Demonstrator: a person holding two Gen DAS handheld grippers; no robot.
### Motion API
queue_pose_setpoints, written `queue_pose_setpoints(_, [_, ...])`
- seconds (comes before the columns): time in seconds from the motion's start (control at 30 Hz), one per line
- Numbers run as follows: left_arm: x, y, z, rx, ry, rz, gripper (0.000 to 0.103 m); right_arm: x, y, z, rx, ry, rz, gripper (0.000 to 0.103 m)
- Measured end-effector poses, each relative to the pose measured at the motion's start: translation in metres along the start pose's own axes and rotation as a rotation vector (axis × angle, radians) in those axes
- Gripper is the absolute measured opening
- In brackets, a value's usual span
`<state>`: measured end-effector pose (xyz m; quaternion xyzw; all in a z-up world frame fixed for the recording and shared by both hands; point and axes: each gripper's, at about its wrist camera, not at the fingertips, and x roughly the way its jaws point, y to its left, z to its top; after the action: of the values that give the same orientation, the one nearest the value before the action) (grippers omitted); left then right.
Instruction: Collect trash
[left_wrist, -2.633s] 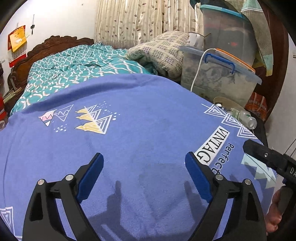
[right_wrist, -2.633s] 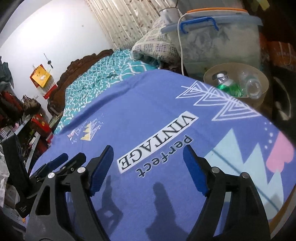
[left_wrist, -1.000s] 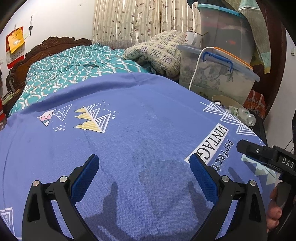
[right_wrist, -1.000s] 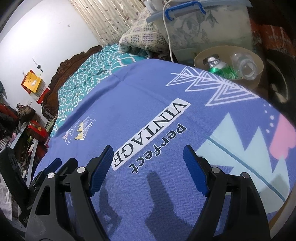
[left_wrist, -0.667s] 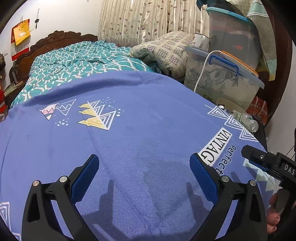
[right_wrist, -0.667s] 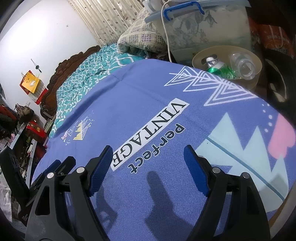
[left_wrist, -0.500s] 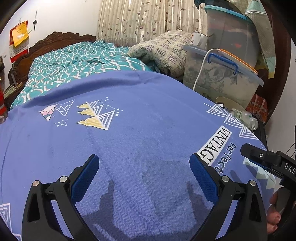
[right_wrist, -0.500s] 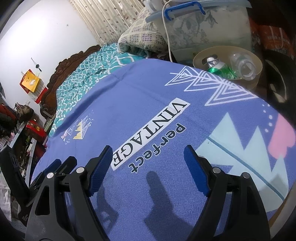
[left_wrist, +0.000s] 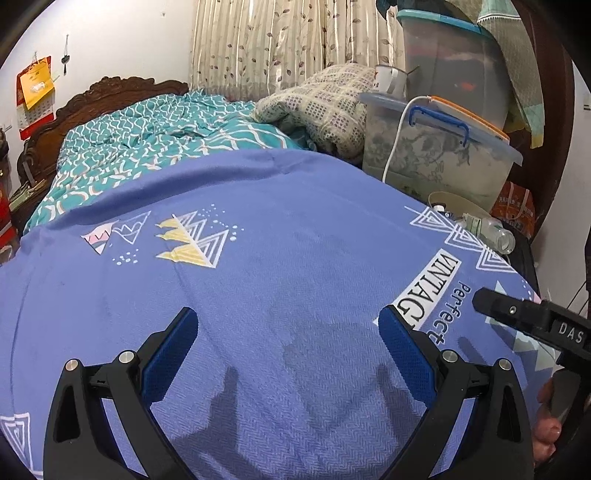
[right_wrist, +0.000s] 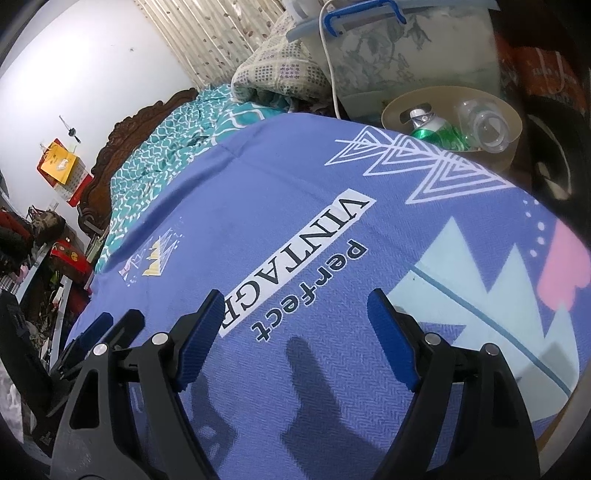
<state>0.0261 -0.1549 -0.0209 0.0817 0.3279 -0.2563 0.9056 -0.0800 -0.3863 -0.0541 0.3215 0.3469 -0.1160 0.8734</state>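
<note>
Left gripper (left_wrist: 286, 345) poised over blue bedspread (left_wrist: 280, 243), jaws spread wide, nothing between blue pads (left_wrist: 168, 350). Right gripper (right_wrist: 295, 325) likewise wide apart and empty, above the "VINTAGE perfect" print (right_wrist: 295, 266). Shadows of both cast on the cloth below. Trash located off the far right edge of the bedspread: tan bin (right_wrist: 511, 122) holding a green bottle (right_wrist: 436, 131) and a clear bottle (right_wrist: 484, 125), lying tilted inside. Bin standing just beside a plastic storage box (left_wrist: 439, 155) with blue handle; white cable (left_wrist: 397, 144) draped down the box front. Folded checked blanket (left_wrist: 325, 107) beyond, on teal bedding (left_wrist: 155, 133).
</note>
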Motion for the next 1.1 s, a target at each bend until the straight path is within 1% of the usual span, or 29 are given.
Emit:
queue_pose_setpoints(0.13, [-0.008,0.003,0.002,-0.012,-0.037,-0.011,0.094,0.0,-0.001,-0.001,0.004,0.001,-0.001,0.08])
queue_pose_setpoints(0.2, [-0.009,0.004,0.004,-0.013,-0.035,-0.027,0.094,0.0,-0.001,-0.001,0.004,0.001,-0.001,0.08])
queue_pose_setpoints(0.27, [-0.009,0.001,0.005,0.018,-0.026,-0.031,0.094,0.0,-0.001,-0.001,0.004,0.001,0.0,0.08])
queue_pose_setpoints(0.33, [-0.009,-0.005,0.004,0.054,-0.029,-0.012,0.094,0.001,-0.001,-0.001,0.003,0.004,0.0,0.08])
queue_pose_setpoints(0.4, [-0.01,-0.01,0.003,0.084,-0.025,-0.01,0.094,0.001,-0.001,-0.002,0.003,0.006,0.0,0.08])
queue_pose_setpoints(0.47, [-0.009,-0.011,0.002,0.094,-0.02,-0.014,0.094,0.002,-0.001,-0.002,0.003,0.008,0.0,0.08])
queue_pose_setpoints(0.6, [-0.011,-0.008,0.003,0.084,-0.026,-0.021,0.094,0.002,0.0,-0.003,0.0,0.009,-0.001,0.08])
queue_pose_setpoints(0.7, [-0.007,-0.004,0.004,0.06,-0.007,-0.044,0.094,0.002,0.0,-0.004,0.0,0.01,-0.001,0.08])
queue_pose_setpoints(0.8, [-0.003,-0.001,0.004,0.041,0.008,-0.051,0.094,0.002,0.001,-0.005,-0.003,0.011,-0.001,0.08])
queue_pose_setpoints(0.9, [0.001,-0.002,0.003,0.035,0.02,-0.013,0.094,0.002,0.001,-0.005,-0.002,0.011,-0.001,0.08])
queue_pose_setpoints(1.0, [0.001,-0.005,0.001,0.051,0.005,0.037,0.094,0.003,0.002,-0.006,-0.001,0.016,-0.003,0.08])
queue_pose_setpoints(1.1, [0.0,-0.007,0.002,0.076,-0.002,0.053,0.094,0.003,0.004,-0.007,-0.006,0.017,-0.003,0.08])
